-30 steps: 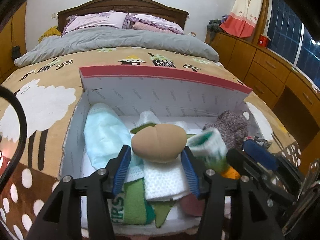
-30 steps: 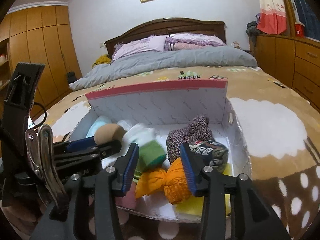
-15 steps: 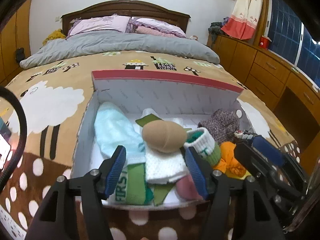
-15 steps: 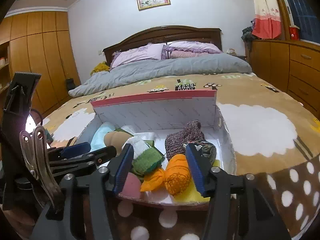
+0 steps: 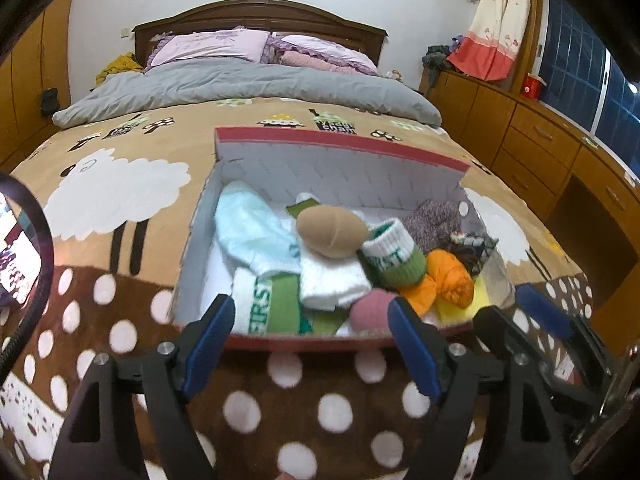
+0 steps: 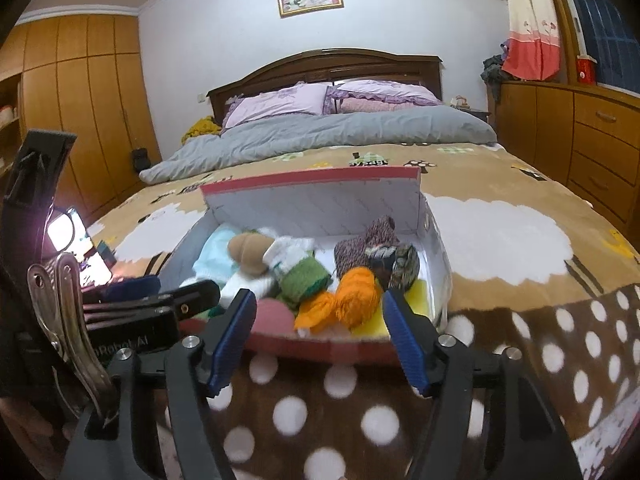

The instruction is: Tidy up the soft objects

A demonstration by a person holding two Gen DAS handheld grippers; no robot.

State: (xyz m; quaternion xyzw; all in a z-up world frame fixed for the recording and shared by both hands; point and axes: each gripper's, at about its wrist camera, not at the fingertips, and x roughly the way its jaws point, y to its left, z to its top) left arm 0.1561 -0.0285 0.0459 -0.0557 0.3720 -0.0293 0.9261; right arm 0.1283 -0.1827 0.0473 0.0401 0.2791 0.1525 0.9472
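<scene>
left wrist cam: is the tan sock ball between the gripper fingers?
No, the tan sock ball lies in the box, beyond the empty left gripper.

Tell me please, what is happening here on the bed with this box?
A person holds two grippers over a bed. The left gripper and right gripper hold nothing; their jaws are opening in front of the box. Rolled socks lie inside: a tan roll, an orange roll, a green and white roll and others.
</scene>
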